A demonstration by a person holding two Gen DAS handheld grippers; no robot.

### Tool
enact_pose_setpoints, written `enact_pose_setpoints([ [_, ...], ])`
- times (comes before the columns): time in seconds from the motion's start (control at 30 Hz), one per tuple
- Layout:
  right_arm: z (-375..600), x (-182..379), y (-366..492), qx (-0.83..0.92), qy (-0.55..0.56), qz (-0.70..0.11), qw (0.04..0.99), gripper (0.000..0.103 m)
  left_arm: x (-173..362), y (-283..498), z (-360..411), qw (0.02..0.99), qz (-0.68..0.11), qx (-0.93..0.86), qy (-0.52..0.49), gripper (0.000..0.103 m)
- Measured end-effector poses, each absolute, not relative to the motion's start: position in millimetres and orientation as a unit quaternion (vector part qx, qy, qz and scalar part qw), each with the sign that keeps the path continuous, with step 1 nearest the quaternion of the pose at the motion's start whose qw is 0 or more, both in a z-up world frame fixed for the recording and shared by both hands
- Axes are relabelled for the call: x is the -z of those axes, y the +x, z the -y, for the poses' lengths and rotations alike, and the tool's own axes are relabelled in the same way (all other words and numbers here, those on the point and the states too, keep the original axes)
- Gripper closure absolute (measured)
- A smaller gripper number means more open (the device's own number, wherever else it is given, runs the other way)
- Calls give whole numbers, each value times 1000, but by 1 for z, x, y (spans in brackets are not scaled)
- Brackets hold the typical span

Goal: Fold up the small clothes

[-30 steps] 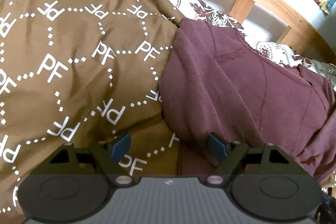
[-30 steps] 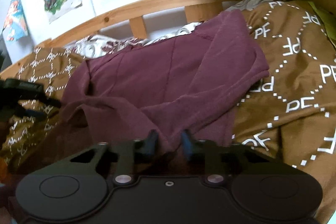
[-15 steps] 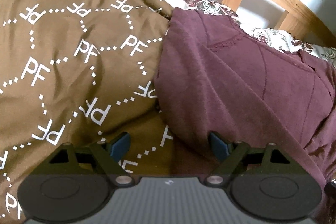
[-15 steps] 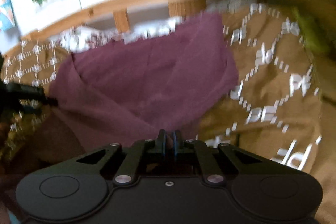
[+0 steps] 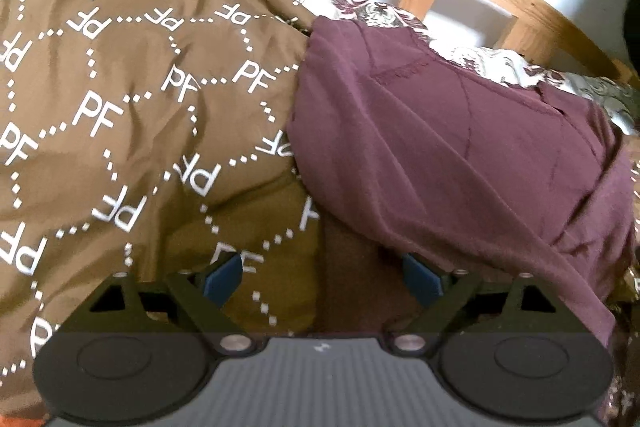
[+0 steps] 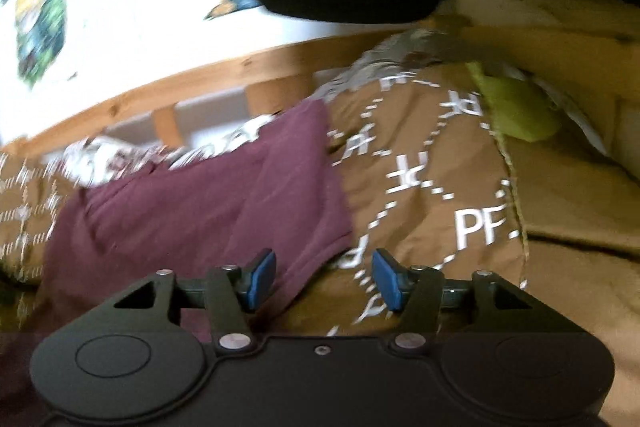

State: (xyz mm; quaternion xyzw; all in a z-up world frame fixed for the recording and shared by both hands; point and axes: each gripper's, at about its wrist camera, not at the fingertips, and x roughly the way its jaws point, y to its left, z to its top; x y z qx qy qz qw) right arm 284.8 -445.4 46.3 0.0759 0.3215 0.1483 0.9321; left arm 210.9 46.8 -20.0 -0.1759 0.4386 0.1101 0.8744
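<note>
2 grippers, jaws apart, maroon garment (image 5: 460,147)

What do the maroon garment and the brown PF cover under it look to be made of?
Maroon garment: probably soft matte cotton knit; it drapes in loose folds with stitched seams. Brown PF cover: likely smooth woven fabric with a faint sheen, fine crisp creases and printed white letters.

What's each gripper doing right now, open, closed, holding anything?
Left gripper: jaws open, holding nothing.
Right gripper: jaws open, holding nothing; maroon garment lies free.
</note>
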Motion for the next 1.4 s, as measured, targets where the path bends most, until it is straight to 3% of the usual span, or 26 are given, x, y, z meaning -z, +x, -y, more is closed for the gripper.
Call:
enact_pose_setpoints([
  [0.1,450,-43,298,-155,101,-310,932,59,16,198,-42,880,-434,-101,-165,10],
  [0.17,449,-40,307,-162,110,-323,926,93,14,191,-39,883,-433,-92,-159,10],
  [0.5,460,-36,301,-124,140,-340,922,96,7,141,-37,900,-425,-56,-78,9],
  [0.6,454,-46,292,-134,119,-338,924,90,0,124,-43,906,-416,-40,-64,6],
  [0.7,447,-62,273,-142,86,-330,929,75,-7,109,-47,911,-409,-24,-56,4],
  [0.87,428,-90,235,-175,30,-323,930,35,-14,88,-44,914,-405,13,-25,1],
  [0.97,417,-100,210,-201,13,-334,921,22,-16,76,-38,915,-401,44,0,1],
  [1.17,406,-106,156,-250,-33,-376,892,5,-9,55,-31,908,-408,97,17,1],
  [1.4,380,-99,101,-307,-170,-416,839,1,-3,45,-21,898,-414,143,24,1],
])
